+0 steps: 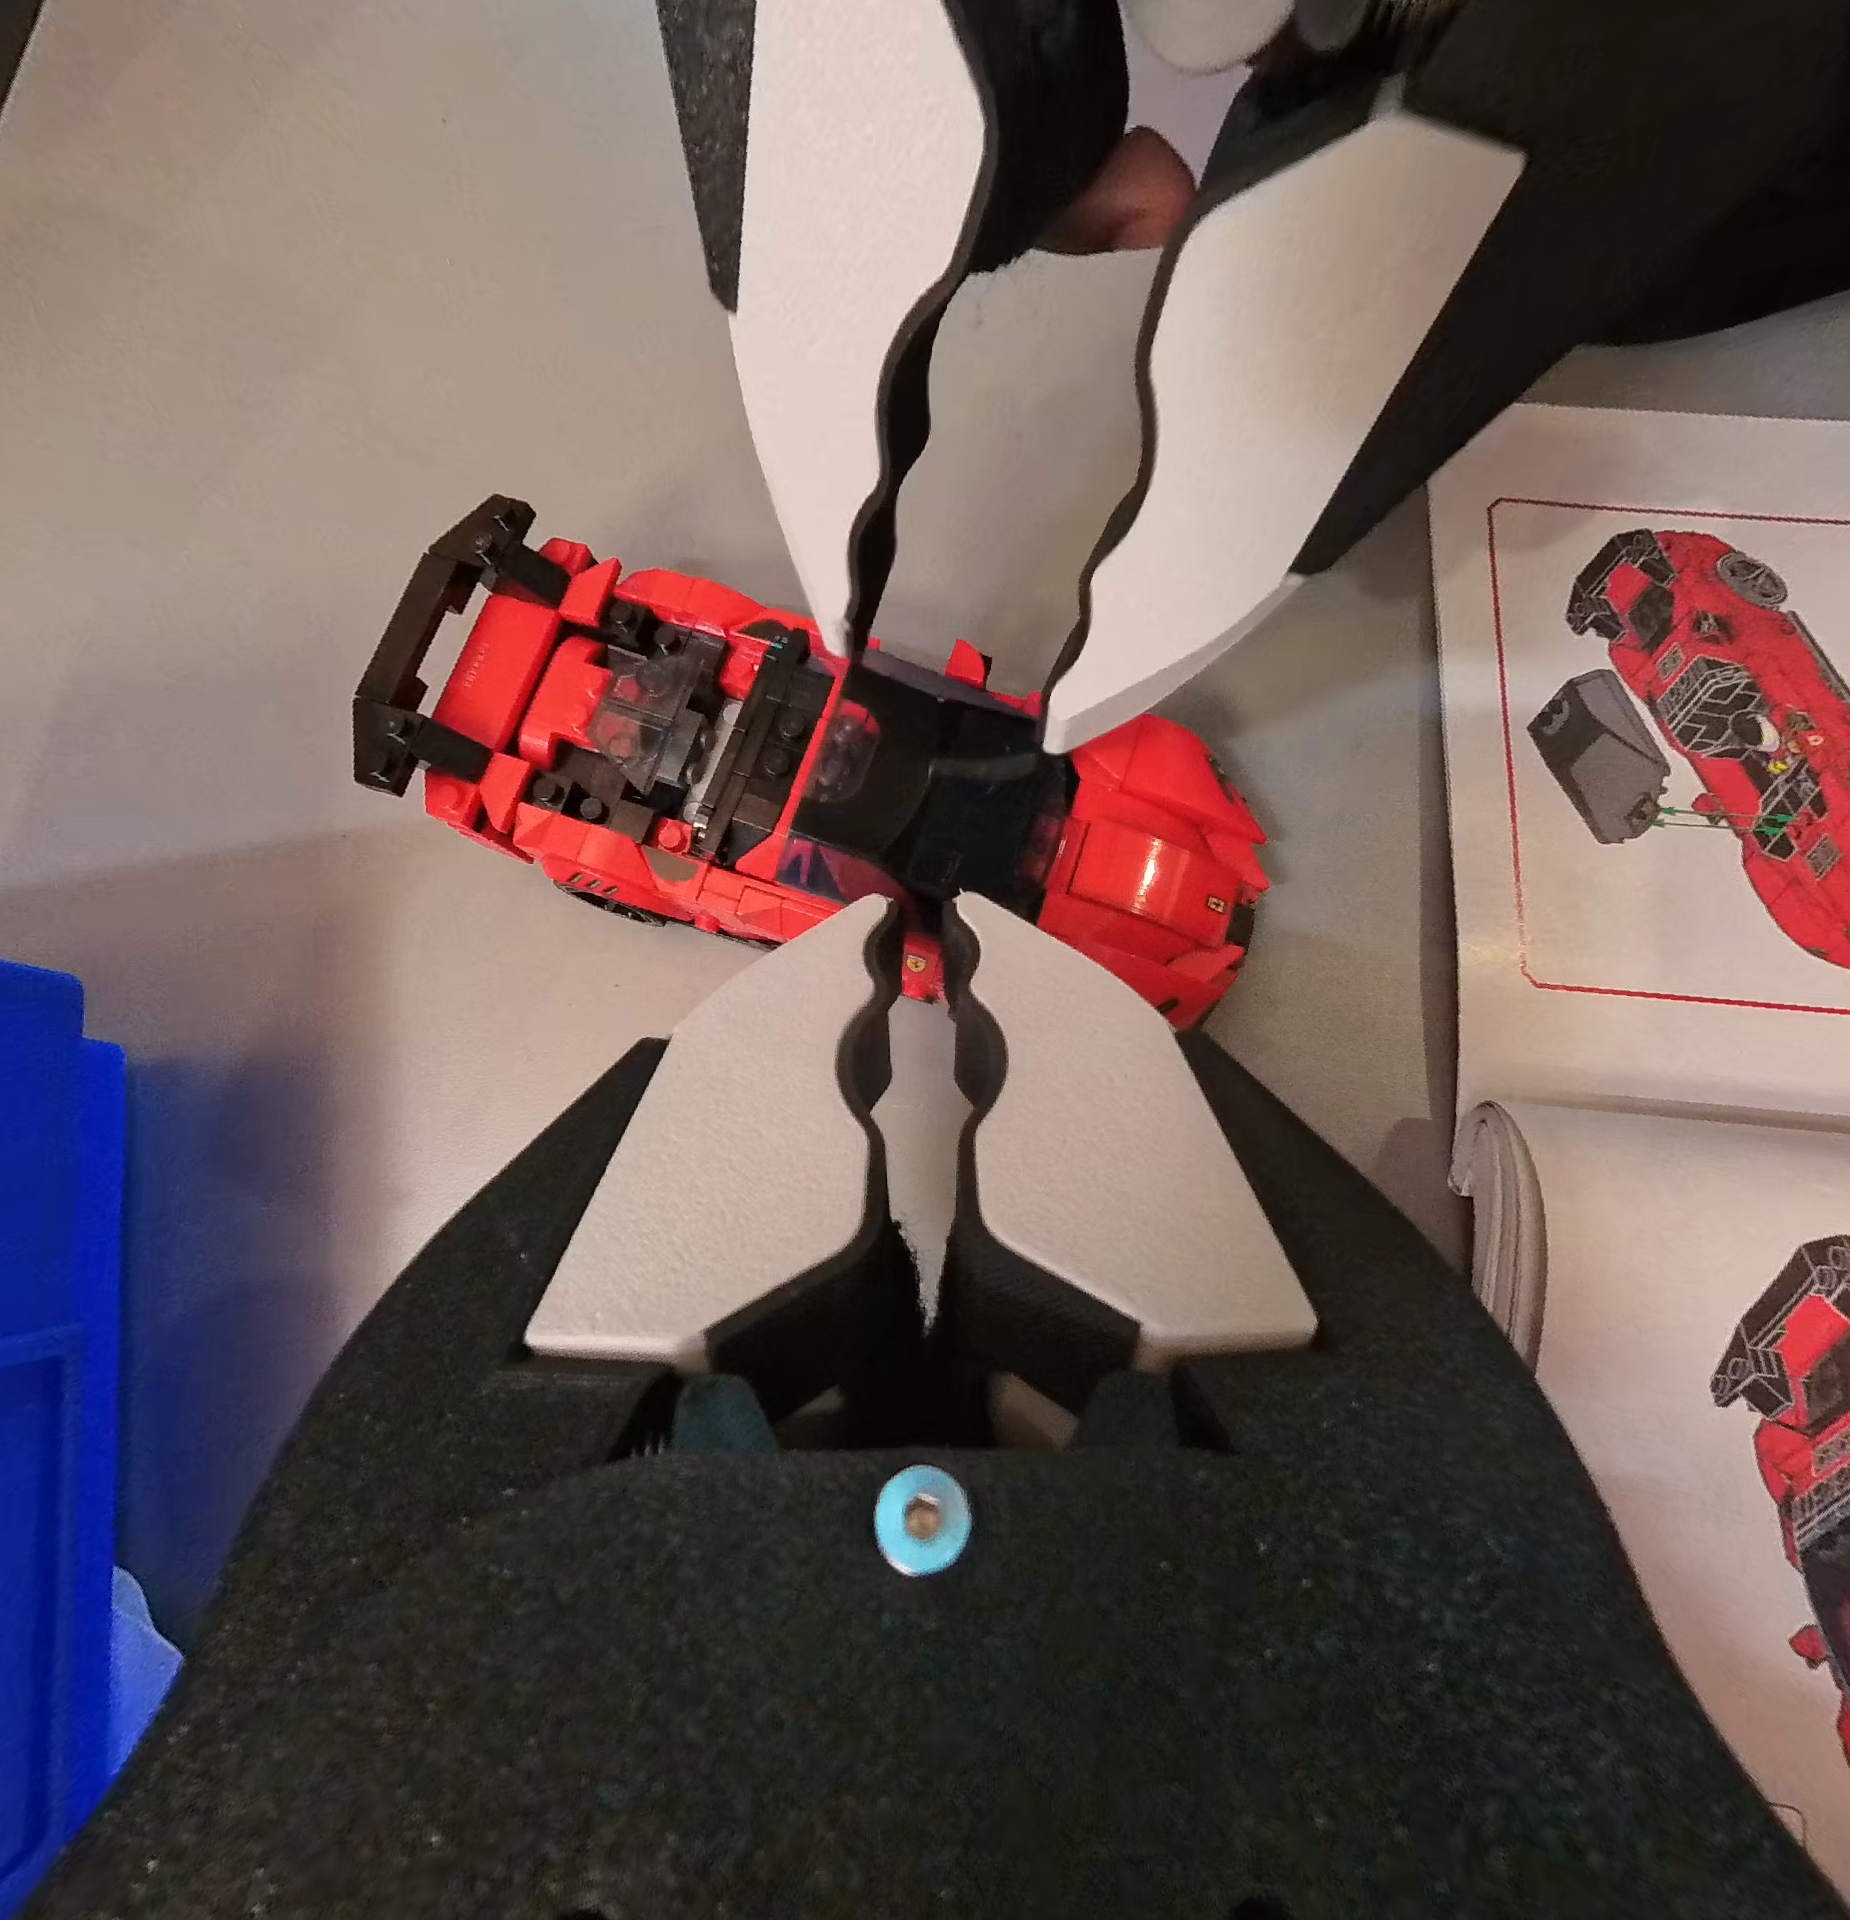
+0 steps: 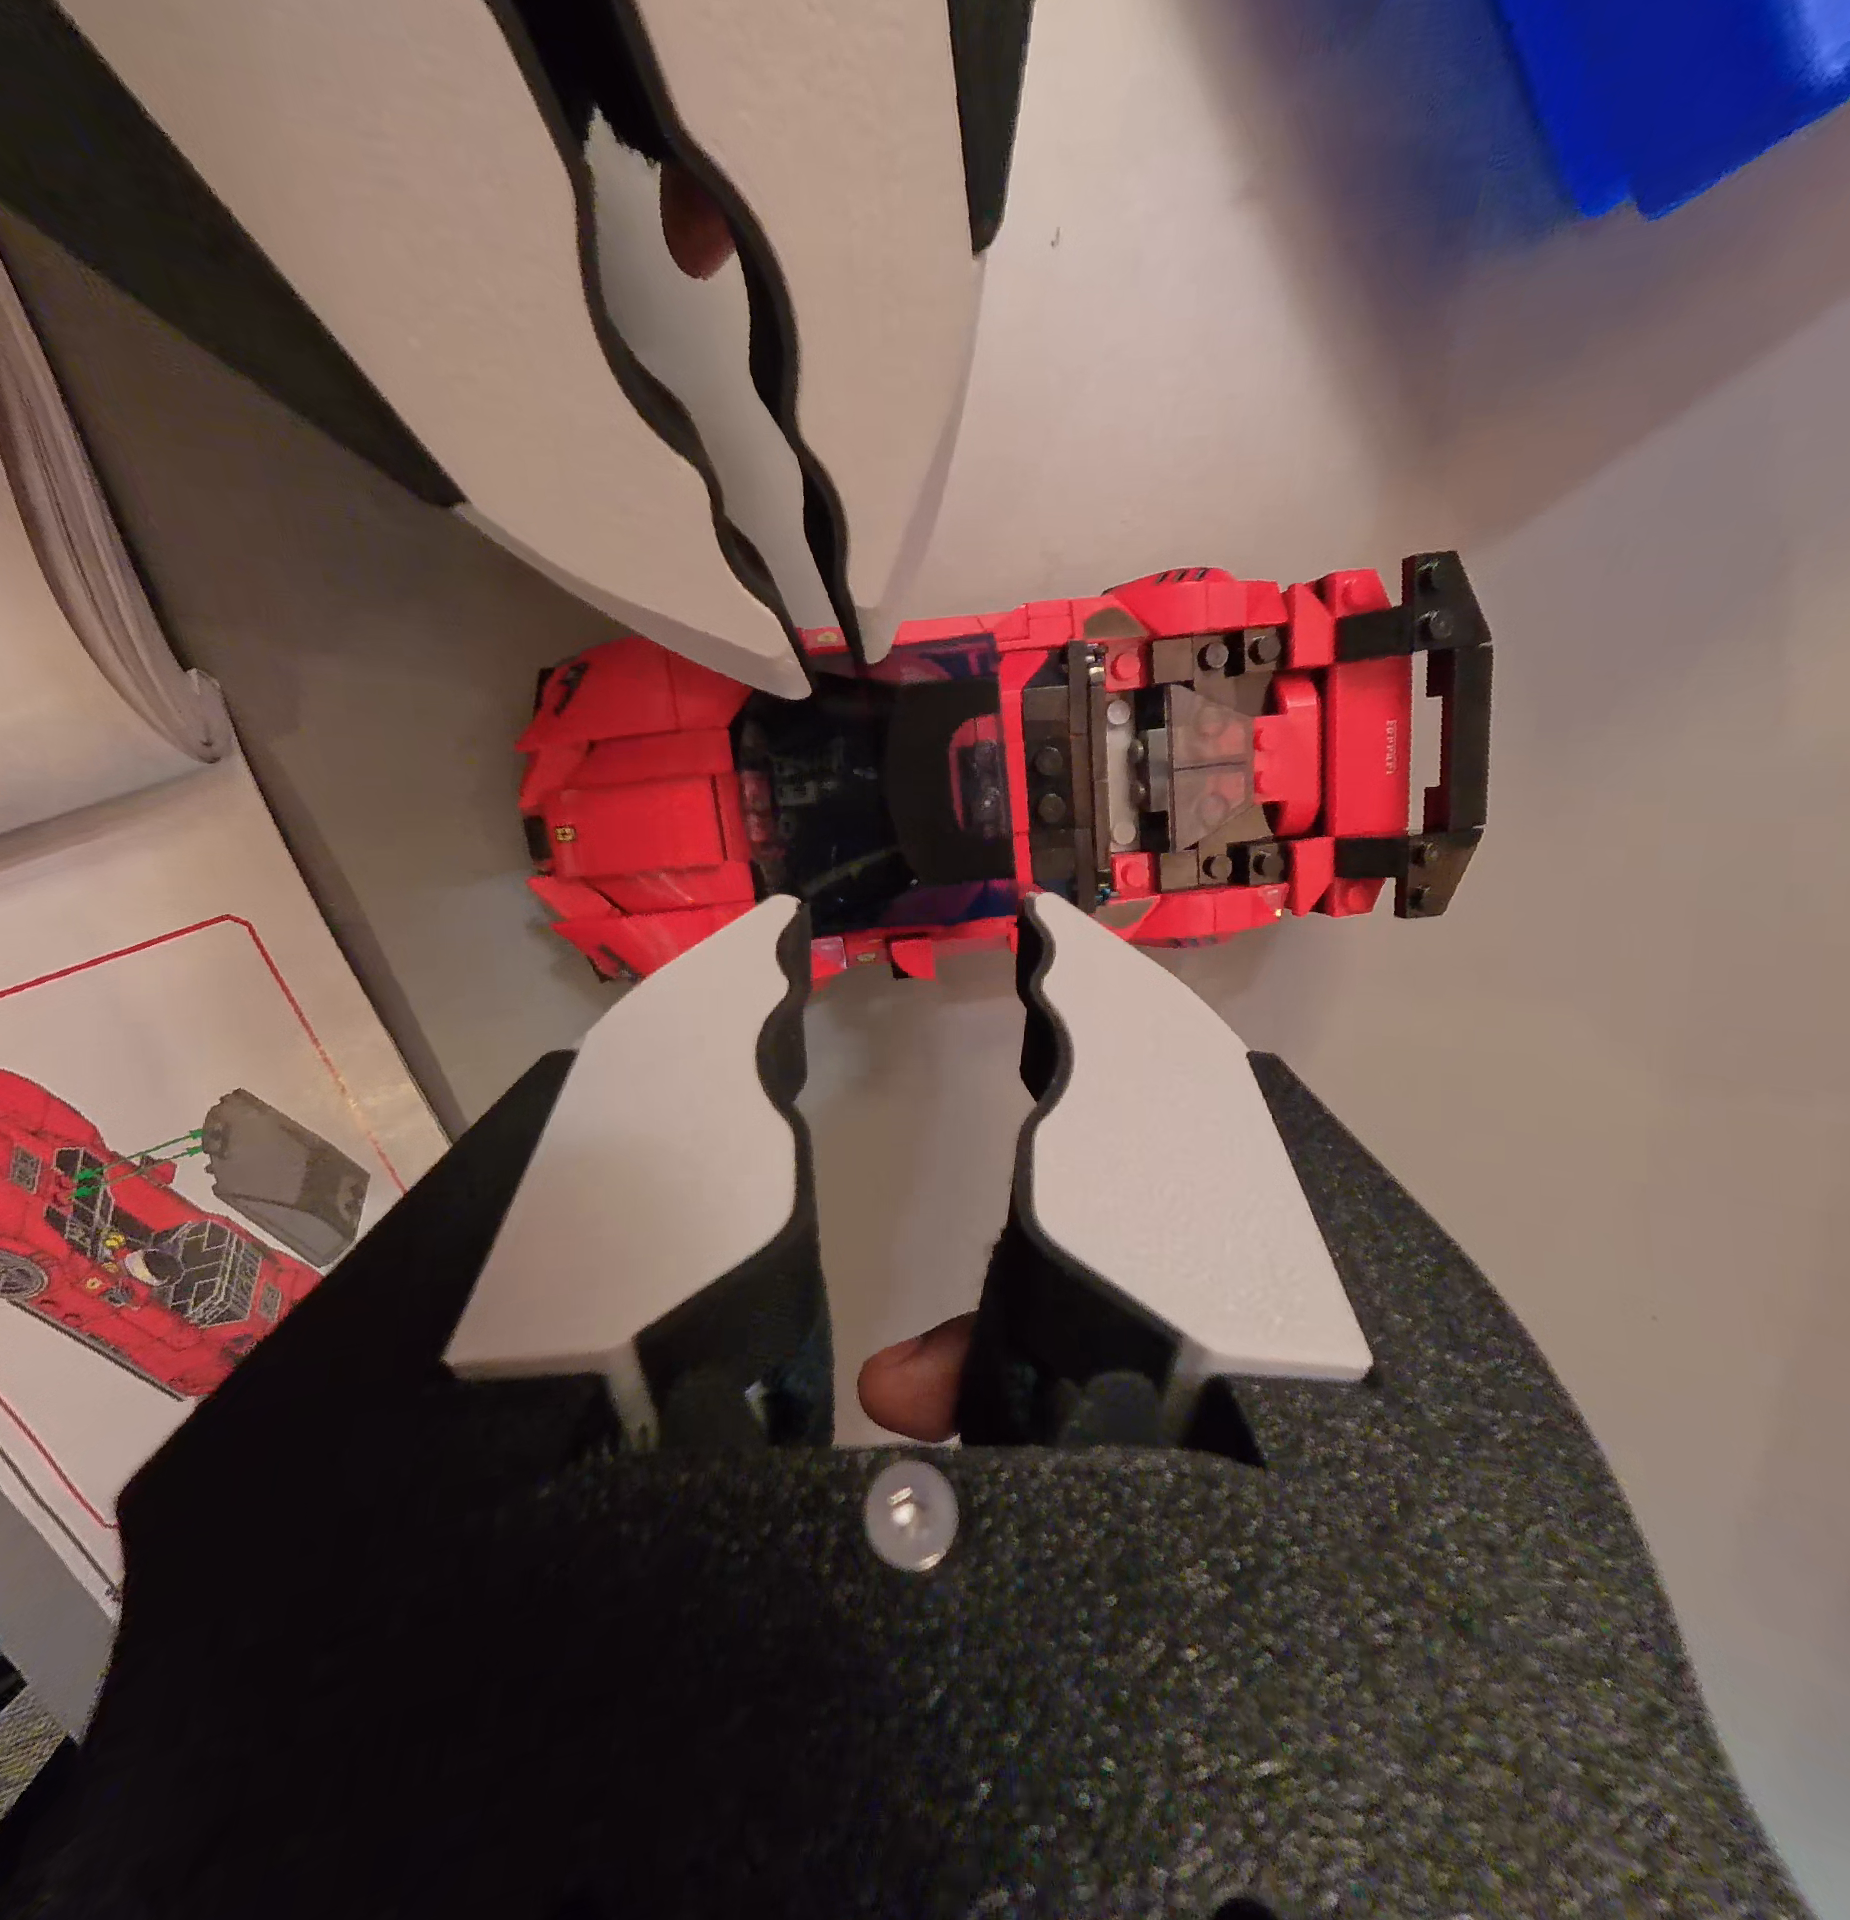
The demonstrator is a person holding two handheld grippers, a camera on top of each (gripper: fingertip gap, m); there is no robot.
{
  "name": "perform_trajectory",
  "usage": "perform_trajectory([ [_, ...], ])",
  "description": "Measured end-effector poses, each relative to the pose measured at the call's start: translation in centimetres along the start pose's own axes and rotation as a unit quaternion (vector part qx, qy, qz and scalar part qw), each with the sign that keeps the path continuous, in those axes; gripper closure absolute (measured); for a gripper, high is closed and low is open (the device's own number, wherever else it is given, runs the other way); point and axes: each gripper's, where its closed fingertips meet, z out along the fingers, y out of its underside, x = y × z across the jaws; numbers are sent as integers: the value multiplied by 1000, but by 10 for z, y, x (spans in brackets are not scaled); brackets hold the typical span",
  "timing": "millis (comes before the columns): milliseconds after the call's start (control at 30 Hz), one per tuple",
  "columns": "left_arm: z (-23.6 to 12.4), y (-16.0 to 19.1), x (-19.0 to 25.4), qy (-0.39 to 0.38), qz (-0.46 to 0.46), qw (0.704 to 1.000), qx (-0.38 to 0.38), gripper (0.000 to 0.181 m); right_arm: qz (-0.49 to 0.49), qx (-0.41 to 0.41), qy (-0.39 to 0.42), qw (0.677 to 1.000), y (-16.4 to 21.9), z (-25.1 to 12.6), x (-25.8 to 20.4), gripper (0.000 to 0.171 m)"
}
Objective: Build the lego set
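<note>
white tabletop (image 1: 225, 364) bears the red lego car (image 1: 796, 769) between nearly closed left tool (image 1: 921, 904) and parted right tool (image 2: 910, 904), both empty.

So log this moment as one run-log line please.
left gripper: nearly shut at red car side | right gripper: open, straddling dark canopy | manual: open

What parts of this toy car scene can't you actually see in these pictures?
- Red car's wheels: both views look down from above, so the body hides them.
- Car's near side, left wrist view: the left gripper covers it.
- Instruction booklet: cut off by the right edge there.
- Blue bin: only a corner shows in either view.
</note>
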Motion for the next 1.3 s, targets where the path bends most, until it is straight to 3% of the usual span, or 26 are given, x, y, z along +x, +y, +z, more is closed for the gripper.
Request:
perform_trajectory([
  [400,1,0,-1,3,-9,1000,4,175,-26,96,35,994,-14,-6,-9,124],
  [567,1,-1,-2,3,-12,1000,4,175,-56,96,71,991,-18,1,-1,120],
  [867,-2,-7,-6,7,-23,999,22,175,-53,96,59,992,-19,0,9,134],
  [1300,-20,3,-13,-8,-39,999,32,174,-52,90,39,994,-16,0,7,135],
])
